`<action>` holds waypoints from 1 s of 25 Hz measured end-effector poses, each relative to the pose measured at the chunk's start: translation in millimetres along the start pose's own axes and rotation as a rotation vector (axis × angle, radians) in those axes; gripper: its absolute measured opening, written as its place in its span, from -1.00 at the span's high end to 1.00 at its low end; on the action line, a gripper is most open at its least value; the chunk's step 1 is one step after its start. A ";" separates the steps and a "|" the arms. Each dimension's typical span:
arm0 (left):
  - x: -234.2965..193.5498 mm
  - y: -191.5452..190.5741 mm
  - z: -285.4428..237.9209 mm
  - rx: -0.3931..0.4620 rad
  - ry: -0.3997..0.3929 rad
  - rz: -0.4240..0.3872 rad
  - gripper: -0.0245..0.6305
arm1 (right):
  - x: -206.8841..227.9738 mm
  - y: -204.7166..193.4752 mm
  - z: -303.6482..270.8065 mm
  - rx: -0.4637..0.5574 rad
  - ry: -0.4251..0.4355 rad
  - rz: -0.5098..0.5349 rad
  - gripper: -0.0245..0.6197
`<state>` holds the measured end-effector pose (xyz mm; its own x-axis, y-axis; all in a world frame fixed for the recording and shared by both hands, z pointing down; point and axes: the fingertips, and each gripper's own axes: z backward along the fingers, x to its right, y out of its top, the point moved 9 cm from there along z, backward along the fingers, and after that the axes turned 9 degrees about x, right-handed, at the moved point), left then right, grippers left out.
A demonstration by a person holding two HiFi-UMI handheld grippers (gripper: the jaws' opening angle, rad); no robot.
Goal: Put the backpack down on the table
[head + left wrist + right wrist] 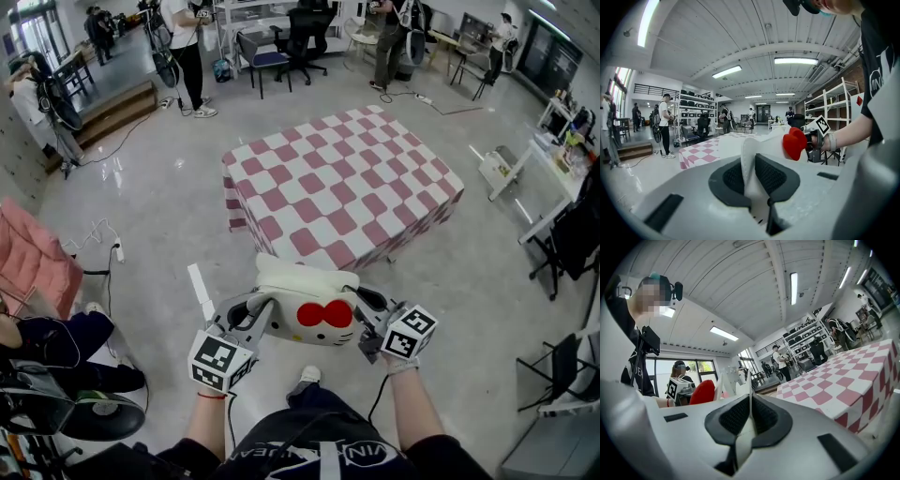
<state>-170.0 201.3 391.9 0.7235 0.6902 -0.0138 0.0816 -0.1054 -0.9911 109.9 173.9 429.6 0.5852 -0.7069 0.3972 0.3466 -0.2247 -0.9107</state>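
Head view: the white backpack (292,323) with the red bow (325,314) is up in the air right in front of the person, over the grey floor (159,216) and short of the table (342,178) with the pink and white check cloth, so not touching it. The left gripper (255,317) has it by one side and the right gripper (368,323) by the other. A pink jacket (33,258) is slumped at the left edge, and a few people stand around at the far end of the room

Left gripper view: the jaws are pretty much closed, with the dark pads (774,177) squeezing a fold of the backpack's white fabric that sticks up between them. The bow shows just past it, the other gripper's marker cube (820,124) is beyond that, and the table is further back on the left

Right gripper view: same deal here, jaws narrow and pinched on a thin white edge of the backpack that stands up between the pads. The bow is off to the left and the checked table is close by on the right
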 end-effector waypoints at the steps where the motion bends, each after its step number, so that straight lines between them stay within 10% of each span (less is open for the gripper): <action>1: -2.8 0.3 -3.7 0.002 0.000 -0.002 0.78 | 4.4 -0.7 -2.5 0.000 0.001 -0.002 0.89; 25: -55.6 26.3 -79.8 0.032 0.052 -0.030 0.78 | 83.1 43.7 -63.6 0.045 0.075 -0.005 0.89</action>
<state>-153.3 103.0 377.2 0.7559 0.6544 0.0216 0.0823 -0.0622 -0.9947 127.1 62.7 415.6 0.5271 -0.7547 0.3907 0.3828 -0.1996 -0.9020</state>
